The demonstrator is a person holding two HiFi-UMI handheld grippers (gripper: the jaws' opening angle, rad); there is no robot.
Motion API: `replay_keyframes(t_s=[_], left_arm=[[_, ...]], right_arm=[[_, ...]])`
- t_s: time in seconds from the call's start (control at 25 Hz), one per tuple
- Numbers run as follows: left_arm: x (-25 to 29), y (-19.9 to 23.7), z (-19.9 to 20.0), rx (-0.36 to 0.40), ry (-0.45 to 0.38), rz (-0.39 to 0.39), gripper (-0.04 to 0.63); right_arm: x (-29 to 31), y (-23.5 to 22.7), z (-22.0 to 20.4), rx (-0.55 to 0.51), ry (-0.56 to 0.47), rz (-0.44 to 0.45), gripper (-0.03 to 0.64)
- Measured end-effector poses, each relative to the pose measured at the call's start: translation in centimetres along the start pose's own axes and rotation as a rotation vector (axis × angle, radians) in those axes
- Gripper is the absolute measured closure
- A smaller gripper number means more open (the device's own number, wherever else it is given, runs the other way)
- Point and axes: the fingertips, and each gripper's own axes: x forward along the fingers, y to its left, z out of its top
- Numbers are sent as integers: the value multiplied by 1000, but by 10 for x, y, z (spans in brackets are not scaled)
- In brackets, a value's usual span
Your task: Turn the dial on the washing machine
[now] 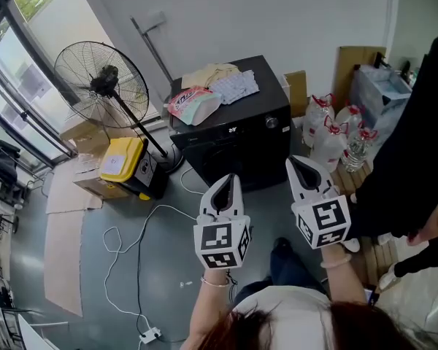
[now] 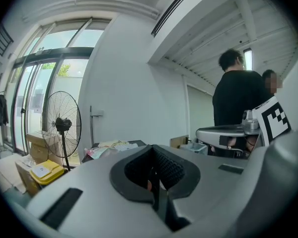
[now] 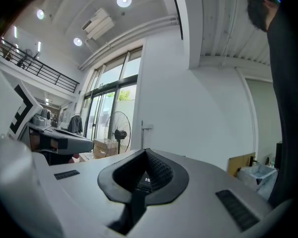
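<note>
A black washing machine [image 1: 237, 141] stands against the far wall, with a small silver dial [image 1: 271, 122] on its front panel at the upper right. My left gripper [image 1: 227, 183] hangs in front of the machine, a little left of its middle, jaws shut with nothing between them. My right gripper [image 1: 301, 165] is held beside the machine's right front corner, below and right of the dial and apart from it, also shut and empty. In the left gripper view only the machine's top [image 2: 120, 145] shows past the closed jaws. The right gripper view looks over the machine at the wall.
Cloths and a detergent bag [image 1: 193, 103] lie on the machine's top. A standing fan [image 1: 102, 79] and a yellow box [image 1: 124, 162] are at the left, with a cable [image 1: 135, 239] across the floor. Water bottles [image 1: 328, 133] stand at the right. A person in black [image 1: 416, 152] stands close at the right.
</note>
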Motion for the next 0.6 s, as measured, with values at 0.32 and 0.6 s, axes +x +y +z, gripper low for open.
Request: replay_keyframes(t_s=[0.32,0.6], left_arm=[[-5,0,3,-1,-14,-4,581],[-3,0,8,-14,-29,-2,580]], right_arm=[[-4,8,3,3,-8,1,591],[-5,7,5,-3,-10,3,591]])
